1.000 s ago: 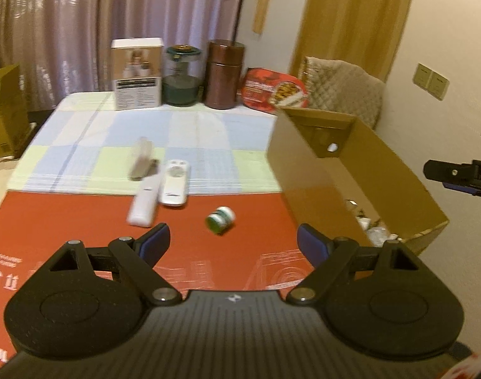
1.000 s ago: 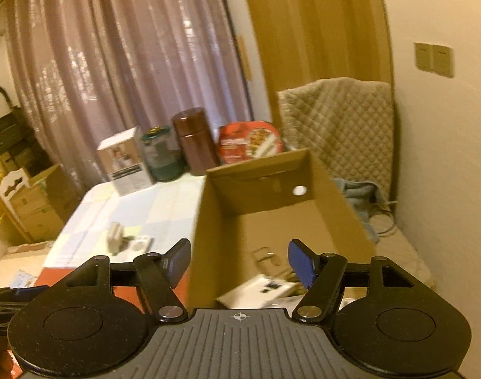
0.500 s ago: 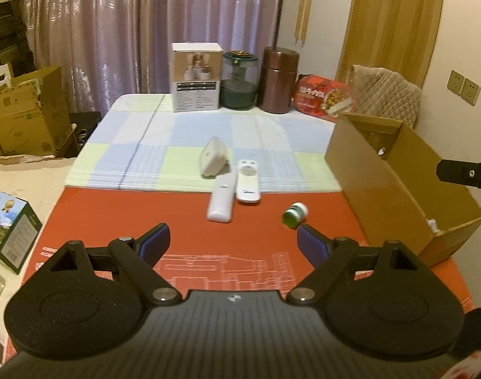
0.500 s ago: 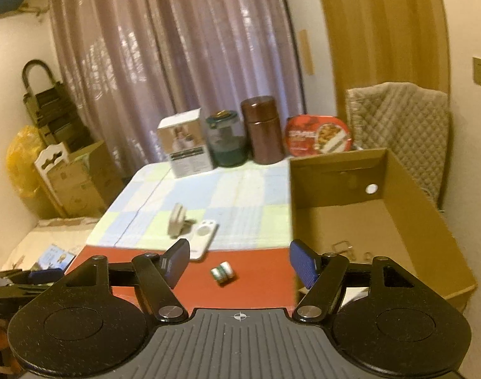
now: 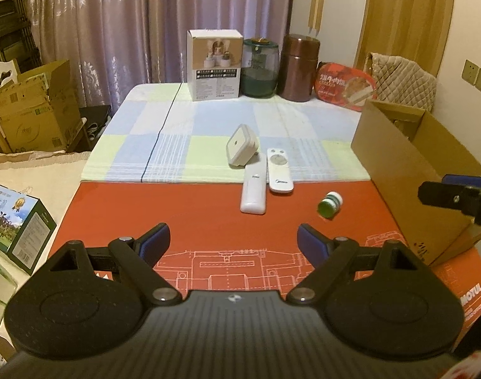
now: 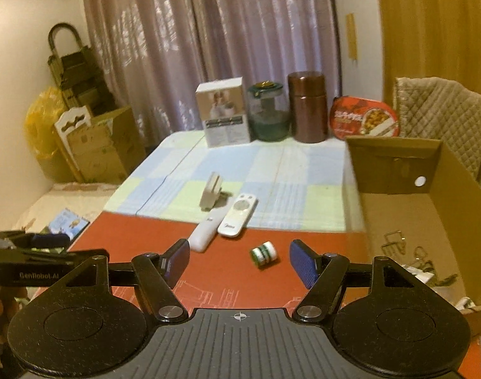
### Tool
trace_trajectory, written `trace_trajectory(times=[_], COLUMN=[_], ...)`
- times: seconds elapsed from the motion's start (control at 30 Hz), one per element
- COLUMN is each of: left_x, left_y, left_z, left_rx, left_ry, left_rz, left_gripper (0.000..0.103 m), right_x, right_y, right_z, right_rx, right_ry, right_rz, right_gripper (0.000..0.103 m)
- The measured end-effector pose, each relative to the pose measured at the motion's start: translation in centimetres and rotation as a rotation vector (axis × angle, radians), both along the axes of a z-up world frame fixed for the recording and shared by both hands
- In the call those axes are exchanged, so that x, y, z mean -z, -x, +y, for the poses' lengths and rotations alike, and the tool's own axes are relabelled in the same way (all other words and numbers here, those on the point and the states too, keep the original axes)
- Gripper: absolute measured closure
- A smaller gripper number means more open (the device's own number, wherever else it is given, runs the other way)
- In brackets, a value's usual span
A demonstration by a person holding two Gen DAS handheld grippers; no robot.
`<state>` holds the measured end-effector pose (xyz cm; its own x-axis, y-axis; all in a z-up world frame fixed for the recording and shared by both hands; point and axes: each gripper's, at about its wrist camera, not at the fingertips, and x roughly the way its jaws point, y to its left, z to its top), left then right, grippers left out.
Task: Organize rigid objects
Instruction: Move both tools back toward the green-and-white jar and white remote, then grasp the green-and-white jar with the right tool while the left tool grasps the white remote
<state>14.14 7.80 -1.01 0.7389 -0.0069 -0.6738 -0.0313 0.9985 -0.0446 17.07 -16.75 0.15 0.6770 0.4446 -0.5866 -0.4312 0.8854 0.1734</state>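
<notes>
**Both claws empty, next pick from the red mat still to be made**

The step in hand looks like the reach for another item: neither claw holds anything. At the left, the left gripper [image 5: 232,243] hangs wide open above the near edge of the red printed mat [image 5: 177,214], nothing between its blue pads. Farther in lie the square white plug adapter [image 5: 242,146] on the checked cloth, then two slim white remote controls side by side: the plain one [image 5: 253,193] and the one with a round button pad [image 5: 280,175], which carries a grey logo that seems to read "Midea". Right of them the small green-and-white pill bottle [image 6: 263,254] lies on its side, framed by the parted, empty right gripper [image 6: 240,260]. At the far right stands the open brown cardboard box [image 6: 398,208], metal clips already inside.

The next move probably calls for lowering the right claw over the bottle and squeezing across its round body so it does not roll.

Readable writing: "GenRobot.AI" on the left gripper's body, "MOTUL" at the mat's near right corner.
</notes>
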Motion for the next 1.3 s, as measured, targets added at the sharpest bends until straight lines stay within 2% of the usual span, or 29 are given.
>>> trace_trajectory(times=[0.47, 0.83, 1.13, 1.3], left_x=[4.6, 8.7, 9.7, 10.3], left_y=[-4.8, -10.1, -13.5, -14.5], left_z=[1.5, 1.3, 1.3, 1.4], left_rx=[0.015, 0.059, 0.123, 0.139], left_ry=[-0.023, -0.003, -0.041, -0.042], left_rz=[0.030, 0.055, 0.023, 0.037], left_gripper=[0.018, 0.018, 0.018, 0.018], right_x=[7.0, 11.0, 13.5, 14.3], right_y=[-4.0, -9.5, -13.3, -14.8], right_z=[3.6, 4.2, 4.7, 4.0], right_rx=[-0.110, -0.105, -0.161, -0.168], right_ry=[0.124, 0.180, 0.251, 0.244], right_rz=[0.021, 0.071, 0.128, 0.150], right_gripper=[0.036, 0.036, 0.037, 0.045])
